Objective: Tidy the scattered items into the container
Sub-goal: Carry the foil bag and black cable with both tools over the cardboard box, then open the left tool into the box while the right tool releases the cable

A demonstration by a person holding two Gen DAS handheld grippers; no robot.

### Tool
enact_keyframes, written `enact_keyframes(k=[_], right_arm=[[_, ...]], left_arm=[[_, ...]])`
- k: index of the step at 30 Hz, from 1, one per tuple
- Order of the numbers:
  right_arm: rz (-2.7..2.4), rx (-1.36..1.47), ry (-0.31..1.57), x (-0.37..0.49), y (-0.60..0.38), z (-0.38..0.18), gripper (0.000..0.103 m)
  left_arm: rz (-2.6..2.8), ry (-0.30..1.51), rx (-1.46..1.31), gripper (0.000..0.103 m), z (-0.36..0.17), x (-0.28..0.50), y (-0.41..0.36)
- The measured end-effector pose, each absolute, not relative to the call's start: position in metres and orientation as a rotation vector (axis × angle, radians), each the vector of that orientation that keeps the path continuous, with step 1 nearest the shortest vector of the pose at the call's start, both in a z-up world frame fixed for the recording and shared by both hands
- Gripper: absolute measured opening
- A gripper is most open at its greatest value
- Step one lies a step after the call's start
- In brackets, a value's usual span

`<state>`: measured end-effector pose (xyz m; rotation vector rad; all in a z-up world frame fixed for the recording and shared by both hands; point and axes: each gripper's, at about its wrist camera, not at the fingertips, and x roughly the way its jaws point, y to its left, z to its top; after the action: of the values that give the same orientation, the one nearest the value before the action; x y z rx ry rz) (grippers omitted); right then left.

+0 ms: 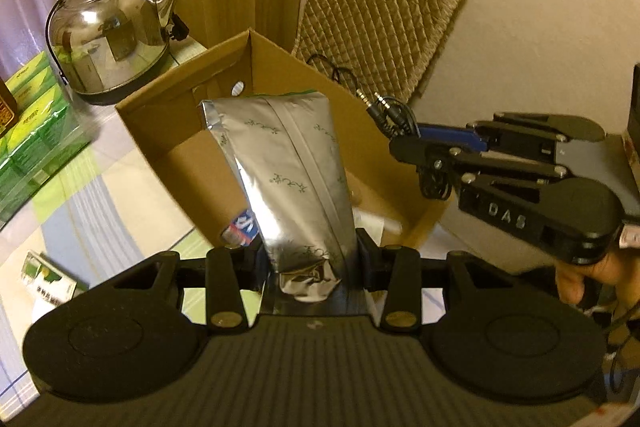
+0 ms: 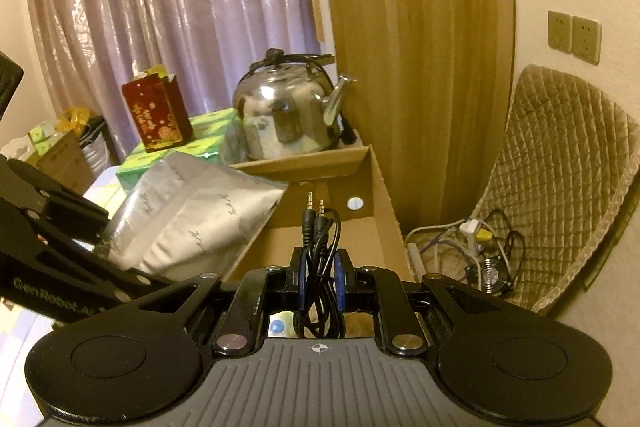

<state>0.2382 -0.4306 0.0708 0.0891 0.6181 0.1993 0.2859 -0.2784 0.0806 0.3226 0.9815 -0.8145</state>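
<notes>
My left gripper (image 1: 310,255) is shut on the lower end of a silver foil pouch (image 1: 288,167). The pouch stands up over the open cardboard box (image 1: 168,99). My right gripper (image 2: 322,267) is shut on a coiled black audio cable (image 2: 320,239), whose two jack plugs stick up above the blue pads (image 2: 340,275). It hangs at the box's near right edge (image 2: 384,195). In the left wrist view the right gripper (image 1: 404,141) and its cable (image 1: 384,109) are right of the pouch. In the right wrist view the pouch (image 2: 192,215) and the left gripper (image 2: 128,251) are to the left.
A steel kettle (image 1: 112,39) stands behind the box, with green boxes (image 1: 32,131) to its left. A red carton (image 2: 156,115) sits on them. A small packet (image 1: 48,275) lies on the tablecloth. A quilted cushion (image 2: 568,167) leans on the wall above loose wires (image 2: 480,247).
</notes>
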Motion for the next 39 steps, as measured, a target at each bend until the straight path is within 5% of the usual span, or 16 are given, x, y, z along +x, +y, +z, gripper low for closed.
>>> enact_keyframes(k=[39], right_arm=[[0.163, 0.147, 0.714, 0.285, -0.443, 0.022, 0.011]], left_arm=[[-0.666, 1.053, 0.211, 0.038, 0.006, 0.341, -0.309]])
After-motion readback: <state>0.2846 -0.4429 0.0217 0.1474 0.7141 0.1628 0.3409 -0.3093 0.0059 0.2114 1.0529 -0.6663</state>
